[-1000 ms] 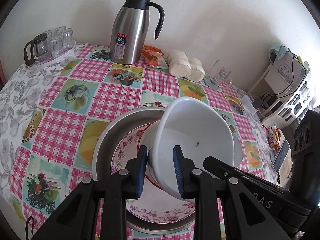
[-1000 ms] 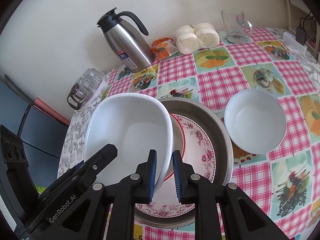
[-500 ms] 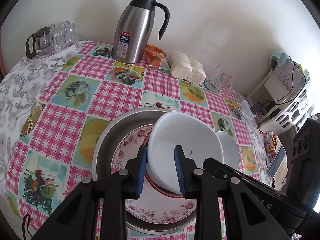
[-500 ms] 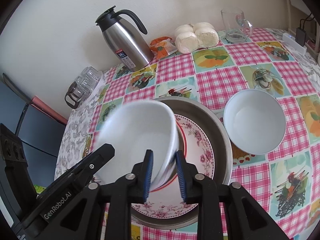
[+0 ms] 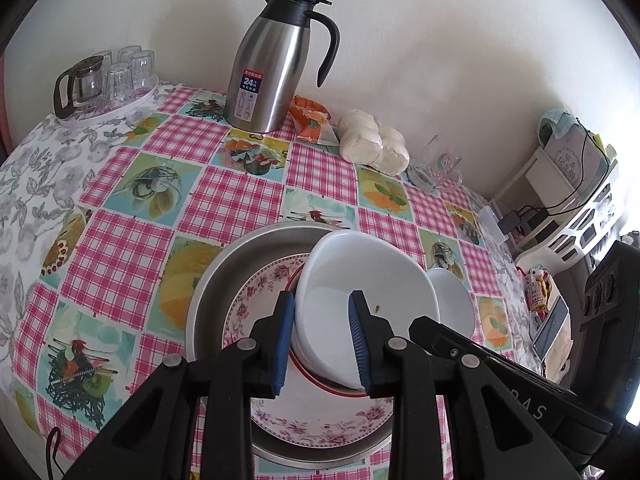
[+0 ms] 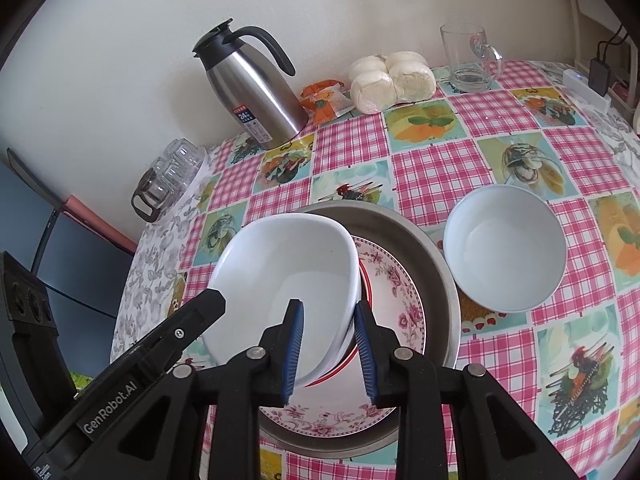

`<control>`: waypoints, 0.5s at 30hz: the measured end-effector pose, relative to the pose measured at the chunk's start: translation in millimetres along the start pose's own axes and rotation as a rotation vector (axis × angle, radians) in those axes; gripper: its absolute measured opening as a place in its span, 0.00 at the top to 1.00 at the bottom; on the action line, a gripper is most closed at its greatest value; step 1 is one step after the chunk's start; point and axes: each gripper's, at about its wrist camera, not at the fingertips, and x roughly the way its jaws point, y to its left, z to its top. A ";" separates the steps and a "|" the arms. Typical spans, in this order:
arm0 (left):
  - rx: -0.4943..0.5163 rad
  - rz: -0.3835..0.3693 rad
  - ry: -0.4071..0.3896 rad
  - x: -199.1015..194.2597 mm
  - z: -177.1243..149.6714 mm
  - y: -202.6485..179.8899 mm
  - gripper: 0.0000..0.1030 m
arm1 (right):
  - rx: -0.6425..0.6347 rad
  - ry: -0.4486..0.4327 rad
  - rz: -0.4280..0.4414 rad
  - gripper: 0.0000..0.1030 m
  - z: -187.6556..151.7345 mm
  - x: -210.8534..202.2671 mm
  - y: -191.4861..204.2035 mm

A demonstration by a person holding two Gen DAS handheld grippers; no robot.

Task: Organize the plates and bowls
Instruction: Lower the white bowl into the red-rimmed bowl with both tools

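— Lowered: white bowl (image 5: 360,280) down onto plates (image 5: 320,420) inside steel basin (image 5: 216,280).
— Tongs?
— Right gripper (image 6: 327,306) just been opening, slack astride the rim. Left gripper (image 5: 320,300) astride too; grip unclear.

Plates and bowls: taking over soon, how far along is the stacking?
Done: plates nested in the steel basin. In hand: large white bowl sits on them; jaws of the right claw have just been opening around its rim; grip of the left claw unclear. Left: small white bowl on the tablecloth.
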 end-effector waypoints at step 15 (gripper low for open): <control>-0.025 -0.042 -0.039 -11.6 2.1 3.1 0.72 | 0.000 -0.016 0.023 0.71 -0.4 -4.8 -1.1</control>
